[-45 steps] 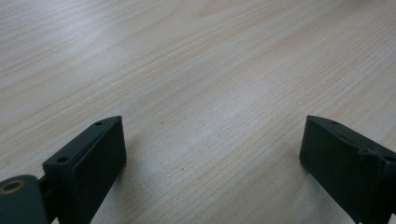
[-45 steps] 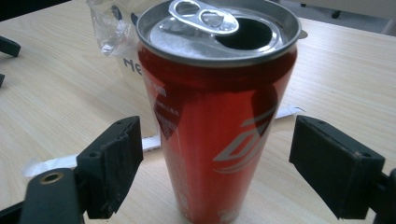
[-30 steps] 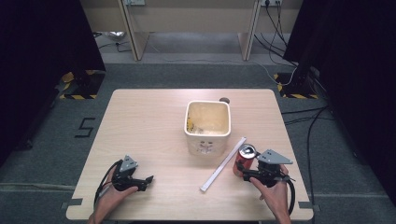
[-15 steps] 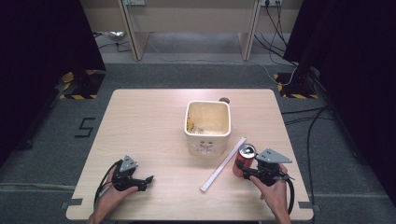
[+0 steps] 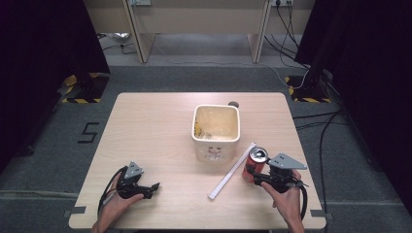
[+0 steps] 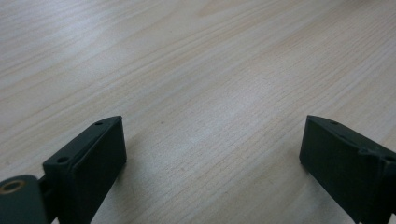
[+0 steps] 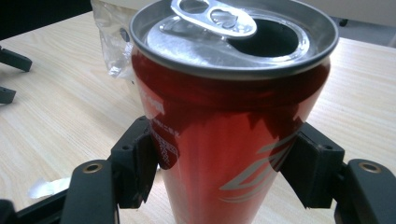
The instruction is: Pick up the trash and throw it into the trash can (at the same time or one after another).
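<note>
The right gripper (image 7: 219,182) has just been closing; its jaws now grip the upright red drink can (image 7: 229,135) at the table's (image 5: 160,126) front right. The can's base is cut off. The left gripper (image 6: 212,154) jaws stand wide over bare wood.

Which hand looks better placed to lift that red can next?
The right. The right gripper already has its jaws against both sides of the red can, while the left gripper rests open over bare table, far off.
</note>
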The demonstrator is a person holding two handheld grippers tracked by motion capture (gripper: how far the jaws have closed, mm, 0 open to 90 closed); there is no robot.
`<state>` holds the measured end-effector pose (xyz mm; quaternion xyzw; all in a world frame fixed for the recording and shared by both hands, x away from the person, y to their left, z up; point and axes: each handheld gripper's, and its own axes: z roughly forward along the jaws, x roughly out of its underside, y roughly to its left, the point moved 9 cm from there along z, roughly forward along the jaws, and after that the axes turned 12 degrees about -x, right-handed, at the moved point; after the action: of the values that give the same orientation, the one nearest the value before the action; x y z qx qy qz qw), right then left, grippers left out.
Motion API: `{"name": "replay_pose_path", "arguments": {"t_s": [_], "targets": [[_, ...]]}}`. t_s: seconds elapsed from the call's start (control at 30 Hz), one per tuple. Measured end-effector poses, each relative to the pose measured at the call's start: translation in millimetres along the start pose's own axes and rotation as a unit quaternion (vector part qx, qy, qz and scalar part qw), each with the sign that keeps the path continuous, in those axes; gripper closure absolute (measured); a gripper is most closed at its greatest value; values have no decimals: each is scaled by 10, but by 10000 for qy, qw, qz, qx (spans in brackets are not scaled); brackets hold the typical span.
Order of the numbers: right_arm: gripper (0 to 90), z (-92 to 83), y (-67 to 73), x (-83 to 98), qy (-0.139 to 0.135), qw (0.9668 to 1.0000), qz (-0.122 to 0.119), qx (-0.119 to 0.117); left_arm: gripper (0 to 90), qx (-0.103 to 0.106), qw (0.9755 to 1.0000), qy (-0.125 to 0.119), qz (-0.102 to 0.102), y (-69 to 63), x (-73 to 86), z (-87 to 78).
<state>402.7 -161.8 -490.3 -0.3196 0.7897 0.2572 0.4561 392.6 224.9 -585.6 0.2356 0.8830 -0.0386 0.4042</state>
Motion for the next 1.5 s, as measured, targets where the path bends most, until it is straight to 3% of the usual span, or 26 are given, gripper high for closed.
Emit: {"name": "replay_pose_path", "arguments": {"t_s": [0.37, 1.0, 1.5], "targets": [[338, -75, 33, -128, -9, 9999, -112, 73, 65, 3, 10000, 4, 4, 0, 1, -1], [338, -252, 11, -397, -120, 9998, -90, 125, 65, 6, 10000, 2, 9, 0, 1, -1], [338, -295, 22, -531, -151, 9998, -103, 87, 65, 5, 10000, -4, 0, -1, 0, 0]]}}
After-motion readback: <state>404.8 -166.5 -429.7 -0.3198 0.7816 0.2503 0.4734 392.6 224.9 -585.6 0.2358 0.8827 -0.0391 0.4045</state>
